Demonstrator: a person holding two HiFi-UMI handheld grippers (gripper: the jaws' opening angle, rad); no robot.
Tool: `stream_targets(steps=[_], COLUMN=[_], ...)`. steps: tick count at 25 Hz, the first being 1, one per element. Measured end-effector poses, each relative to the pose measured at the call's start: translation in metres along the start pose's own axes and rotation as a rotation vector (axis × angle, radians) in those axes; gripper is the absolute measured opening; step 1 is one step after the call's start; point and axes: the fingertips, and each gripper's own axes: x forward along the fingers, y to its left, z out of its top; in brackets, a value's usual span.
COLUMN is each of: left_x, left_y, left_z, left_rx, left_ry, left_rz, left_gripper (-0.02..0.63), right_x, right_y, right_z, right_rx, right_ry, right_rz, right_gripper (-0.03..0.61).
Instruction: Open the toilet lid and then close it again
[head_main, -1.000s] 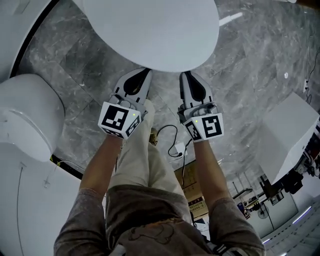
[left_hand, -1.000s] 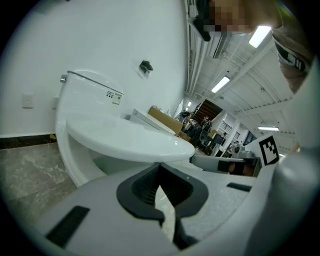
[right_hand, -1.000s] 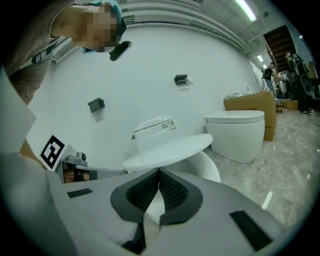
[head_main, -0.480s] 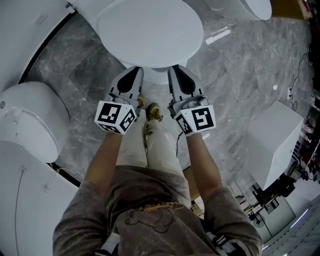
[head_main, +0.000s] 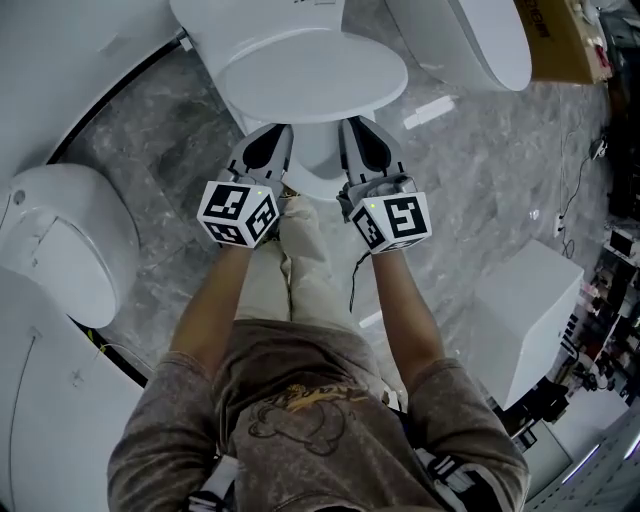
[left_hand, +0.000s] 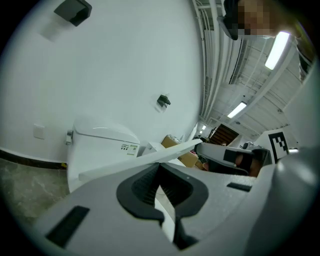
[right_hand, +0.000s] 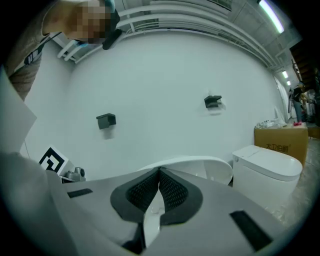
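tilted up further now, smooth white oval lid (head_main: 312, 80) sits over closed fingers of left gripper (head_main: 268, 136) and right gripper (head_main: 362, 130).

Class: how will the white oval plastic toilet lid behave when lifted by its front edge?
The white oval plastic toilet lid looks thin, so probably light yet stiff. Apparently hinged by the white tank, it should swing, not slide. Its glossy surface may be slippery.
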Motion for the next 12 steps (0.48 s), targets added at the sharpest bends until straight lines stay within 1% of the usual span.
stream_targets(steps=[4,7,10,12], left_x=[0.008,0.018,0.025,0.031], left_y=[0.019,0.028,0.039,0.046], left_z=[0.019,0.034,0.049,0.06], left_rx=[-0.049,-0.04,-0.012,-0.007], left_ry=[-0.011,-0.006,-0.001,-0.004], left_rz=[0.051,0.084,0.126,0.144], left_gripper=[0.008,0.008,0.008,0.008], right_x=[0.03,0.052,0.077,0.091], right_y=[-0.002,-0.009,-0.011,-0.011], right_z=[0.014,0.023,0.032,0.038], right_rx=[-0.015,-0.026,-0.03,-0.033], right_ry=[0.023,0.045,0.061,0.067], right_rz=[0.04,0.061,0.106,0.129], right_gripper=[0.026,0.026,0.026,0.026])
